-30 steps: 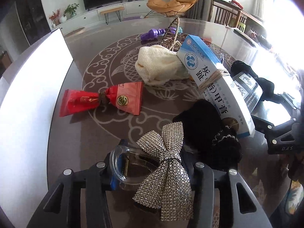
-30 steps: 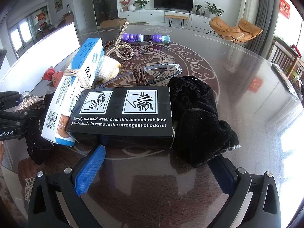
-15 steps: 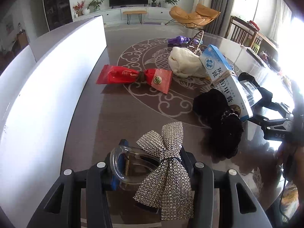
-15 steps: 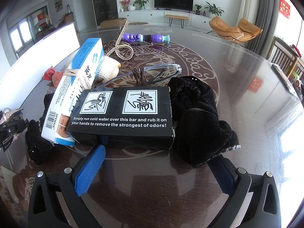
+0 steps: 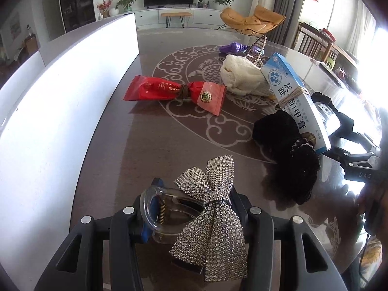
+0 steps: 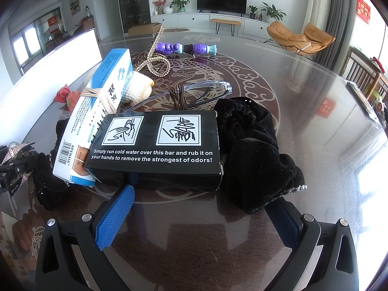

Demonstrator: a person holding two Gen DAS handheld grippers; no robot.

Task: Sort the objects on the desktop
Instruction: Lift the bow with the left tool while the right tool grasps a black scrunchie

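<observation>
the left tool [image 5: 191, 214] is clamped on a clear hair claw clip with a rhinestone bow [image 5: 213, 225], bow's long axis pointing away toward the far worktop [image 5: 145, 145], white bin wall [image 5: 48, 111] just to its left, while the right tool [image 6: 196, 214], jaws spread empty, faces the black soap box [image 6: 155, 150] lying crosswise.

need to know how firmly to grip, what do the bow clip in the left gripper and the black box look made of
Bow clip: seemingly clear hard plastic with a metal spring, bow covered in glittering rhinestone-like studs. Black box: likely matte printed cardboard, judging by its folded edges.
</observation>
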